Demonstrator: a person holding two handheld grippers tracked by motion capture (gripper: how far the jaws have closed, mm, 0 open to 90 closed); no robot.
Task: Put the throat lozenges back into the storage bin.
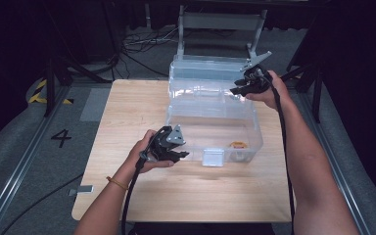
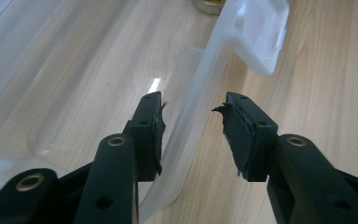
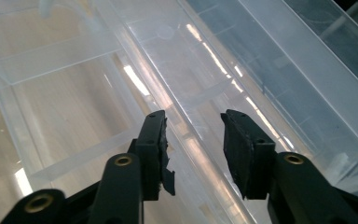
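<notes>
A clear plastic storage box (image 1: 254, 128) stands on the wooden table (image 1: 127, 112), its lid (image 1: 205, 62) swung open behind it. My left gripper (image 1: 182, 155) is at the box's front left corner. In the left gripper view its jaws (image 2: 193, 105) straddle the front wall (image 2: 203, 74), with a gap at the right pad. My right gripper (image 1: 236, 91) is at the back right rim. Its jaws (image 3: 193, 116) stand astride the rim (image 3: 168, 91) without pressing on it. A small orange-yellow object (image 1: 238, 145) lies inside, near the front.
A white latch (image 1: 213, 157) hangs from the box's front wall and is also seen close by (image 2: 261, 32). A metal frame (image 1: 220, 22) stands beyond the table. Cables lie on the floor at the back left. Bare tabletop lies to the left of and in front of the box.
</notes>
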